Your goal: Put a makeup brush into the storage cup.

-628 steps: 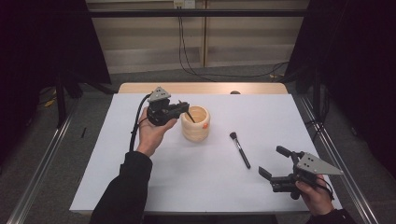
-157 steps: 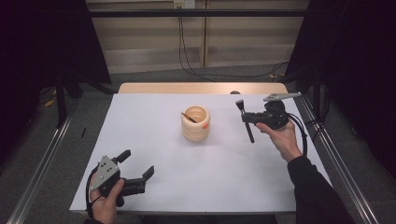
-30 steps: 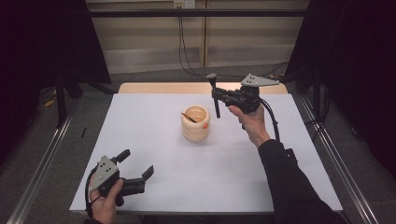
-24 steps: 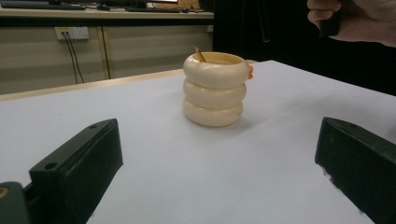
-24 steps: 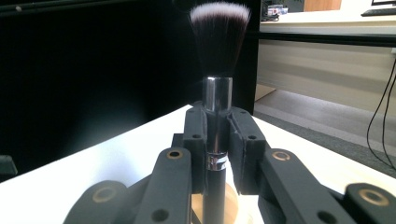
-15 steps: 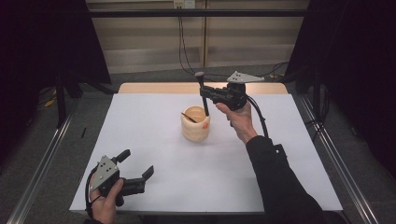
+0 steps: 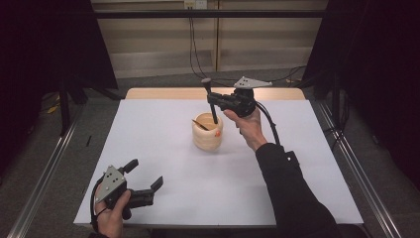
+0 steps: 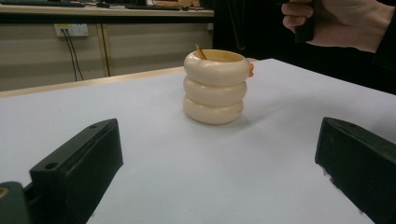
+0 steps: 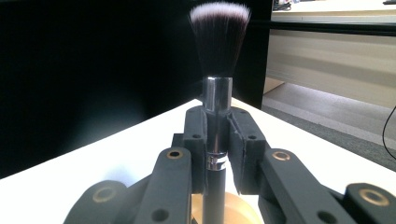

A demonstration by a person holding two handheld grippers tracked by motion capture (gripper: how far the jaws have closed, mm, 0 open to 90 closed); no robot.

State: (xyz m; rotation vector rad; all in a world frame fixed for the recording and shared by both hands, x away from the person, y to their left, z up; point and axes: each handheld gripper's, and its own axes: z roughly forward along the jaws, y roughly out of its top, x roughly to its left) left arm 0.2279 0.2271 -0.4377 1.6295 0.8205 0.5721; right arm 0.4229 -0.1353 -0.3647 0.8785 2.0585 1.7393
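Above the cream ribbed holder (image 7: 207, 133), near the far middle of the white worktop (image 7: 163, 129), a black makeup brush (image 7: 210, 100) is standing upright, bristles up and handle end dipping just inside the holder's mouth or right above it; which, I cannot tell. The right gripper (image 7: 218, 100) is clamping it, its fingers (image 9: 197, 140) pressing tight on the handle just below the silver ferrule, and in the right gripper view the white-tipped bristles of the brush (image 9: 218, 42) are fanning out straight above the grip, with the holder's rim (image 9: 243, 210) showing directly beneath. A thin wooden stick (image 7: 200, 124) is already leaning inside the holder, its tip poking over the rim, and an orange spot is sitting on the holder's right side. The person's right hand (image 7: 246, 126) is reaching in over the worktop from the right, dark sleeve trailing behind it, cable looping down from the gripper. Well apart, at the near left corner, the left gripper (image 7: 146, 181) is resting low in the person's left hand (image 7: 113, 215), its fingers (image 8: 74, 172) standing wide with nothing between them, pointing across the bare worktop toward the holder (image 8: 215, 86).
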